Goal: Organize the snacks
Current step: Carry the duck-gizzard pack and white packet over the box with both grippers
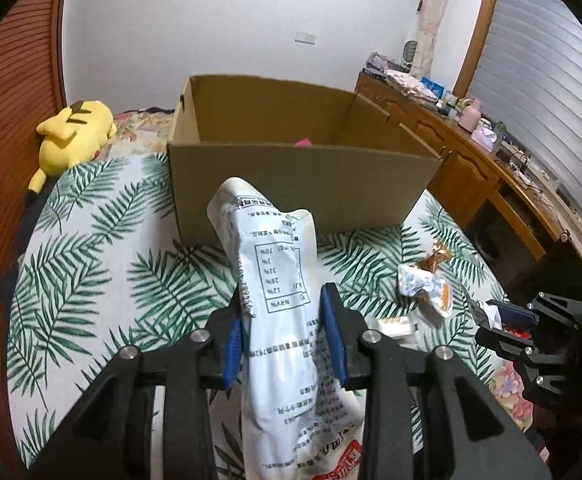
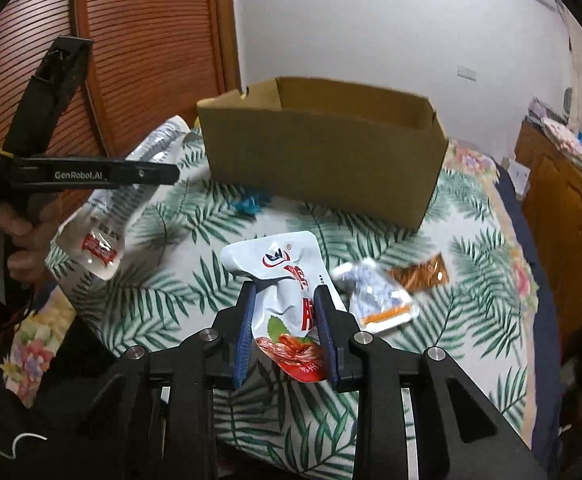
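Observation:
My left gripper [image 1: 285, 300] is shut on a long white snack bag [image 1: 275, 280] with printed text, held above the bed in front of an open cardboard box [image 1: 303, 184]. My right gripper [image 2: 285, 296] is shut on a white and red snack pouch [image 2: 287, 292], held above the bed short of the same box [image 2: 323, 160]. The left gripper with its bag [image 2: 99, 240] shows at the left of the right wrist view. The right gripper [image 1: 527, 332] shows at the right edge of the left wrist view. Something pink [image 1: 302, 143] lies inside the box.
Loose white-and-orange snack packs [image 1: 423, 284] [image 2: 383, 296] and a small pale packet [image 1: 395, 326] lie on the leaf-print bedspread [image 1: 131, 280]. A blue wrapper [image 2: 249, 204] lies by the box. A yellow plush toy [image 1: 71, 136] lies at the far left. A cluttered wooden desk [image 1: 491, 168] stands right.

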`<state>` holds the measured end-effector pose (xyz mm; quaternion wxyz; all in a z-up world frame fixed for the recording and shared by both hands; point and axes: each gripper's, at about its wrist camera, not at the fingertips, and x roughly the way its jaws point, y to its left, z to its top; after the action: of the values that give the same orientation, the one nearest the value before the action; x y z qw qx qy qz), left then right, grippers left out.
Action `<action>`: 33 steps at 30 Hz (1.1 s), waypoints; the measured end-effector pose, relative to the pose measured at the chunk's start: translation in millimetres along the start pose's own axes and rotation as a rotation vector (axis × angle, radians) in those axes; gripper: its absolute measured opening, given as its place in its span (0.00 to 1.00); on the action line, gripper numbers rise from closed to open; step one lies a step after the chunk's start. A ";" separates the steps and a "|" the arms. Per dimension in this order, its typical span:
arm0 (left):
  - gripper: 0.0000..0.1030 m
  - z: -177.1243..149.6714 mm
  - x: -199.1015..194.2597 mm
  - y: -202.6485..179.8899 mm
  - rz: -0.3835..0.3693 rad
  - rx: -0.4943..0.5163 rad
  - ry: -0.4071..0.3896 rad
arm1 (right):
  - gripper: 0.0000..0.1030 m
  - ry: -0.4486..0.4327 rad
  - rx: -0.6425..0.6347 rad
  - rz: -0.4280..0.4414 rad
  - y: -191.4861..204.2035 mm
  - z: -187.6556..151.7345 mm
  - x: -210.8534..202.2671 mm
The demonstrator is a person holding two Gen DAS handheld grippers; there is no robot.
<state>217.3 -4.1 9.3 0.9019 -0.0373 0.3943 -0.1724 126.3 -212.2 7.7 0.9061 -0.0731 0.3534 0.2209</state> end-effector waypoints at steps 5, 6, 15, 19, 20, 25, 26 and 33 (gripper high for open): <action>0.32 15.0 -7.2 -6.3 -0.006 0.021 -0.029 | 0.27 -0.031 -0.029 -0.007 1.2 19.3 -4.8; 0.32 17.2 -8.0 -6.6 -0.006 0.024 -0.032 | 0.27 -0.035 -0.033 -0.007 0.9 21.8 -4.7; 0.32 39.3 -13.6 -13.6 -0.018 0.054 -0.073 | 0.27 -0.066 -0.052 -0.017 -5.5 44.4 -5.3; 0.32 52.4 -12.9 -13.9 -0.028 0.061 -0.091 | 0.28 -0.083 -0.067 -0.019 -8.3 57.2 -5.0; 0.32 56.6 -13.1 -13.8 -0.030 0.065 -0.096 | 0.28 -0.089 -0.070 -0.020 -9.0 61.2 -5.0; 0.32 81.3 -15.2 -13.9 -0.031 0.087 -0.131 | 0.28 -0.132 -0.091 -0.035 -14.9 86.5 -6.4; 0.32 89.1 -15.2 -13.3 -0.029 0.093 -0.141 | 0.28 -0.140 -0.092 -0.037 -16.9 91.3 -6.2; 0.32 135.9 -6.7 -9.3 -0.026 0.121 -0.178 | 0.28 -0.191 -0.103 -0.053 -30.7 132.6 2.4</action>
<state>308.9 -19.9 109.1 0.9317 -0.0029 0.3009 -0.2035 222.4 -200.5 103.5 0.9362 -0.1074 0.2516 0.2206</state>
